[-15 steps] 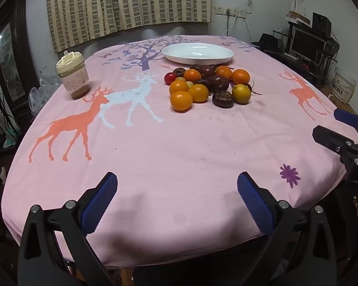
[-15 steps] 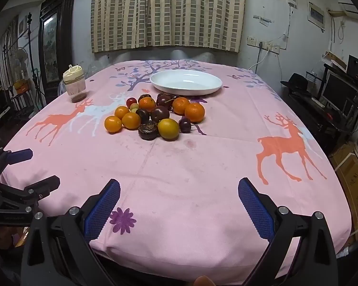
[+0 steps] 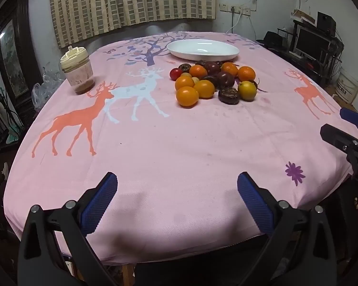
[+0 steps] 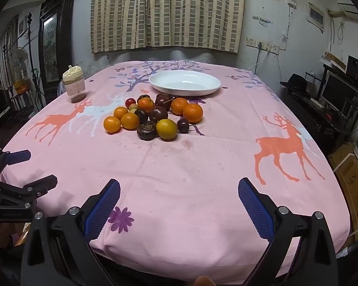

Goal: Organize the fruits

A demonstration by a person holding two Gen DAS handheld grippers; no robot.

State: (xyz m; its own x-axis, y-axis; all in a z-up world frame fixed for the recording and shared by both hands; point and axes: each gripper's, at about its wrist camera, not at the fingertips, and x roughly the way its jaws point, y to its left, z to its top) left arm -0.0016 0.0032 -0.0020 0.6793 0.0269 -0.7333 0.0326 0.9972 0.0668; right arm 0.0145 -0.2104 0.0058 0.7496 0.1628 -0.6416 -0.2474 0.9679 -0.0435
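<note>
Fruits lie in a loose heap on the pink deer-print tablecloth, in the upper middle of the left wrist view and a little left of centre in the right wrist view. The cloth fills most of both frames and hangs over the near edge of the table.

Just behind the heap, toward the top of the frame, sits a white oval dish; its bowl shows only bare white, with no fruit in it, and the nearest dark fruits lie just at its front rim. At the upper left stands a clear lidded cup with a cream cap and a brown layer at its bottom, well apart from the heap.

In the pile, several oranges and smaller orange-yellow fruits ring the dark purple plums. A yellow-green fruit and a wrinkled dark brown one lie at the near edge, touching each other, and a small red fruit sits at the heap's left side.

The left gripper hangs at the bottom of its frame with its blue-padded fingers spread wide and nothing between them; the fruit is well ahead, above and slightly right of the gap. The right gripper is likewise spread and bare, its pads over the cloth's near edge, the heap well ahead and slightly left of the gap.
</note>
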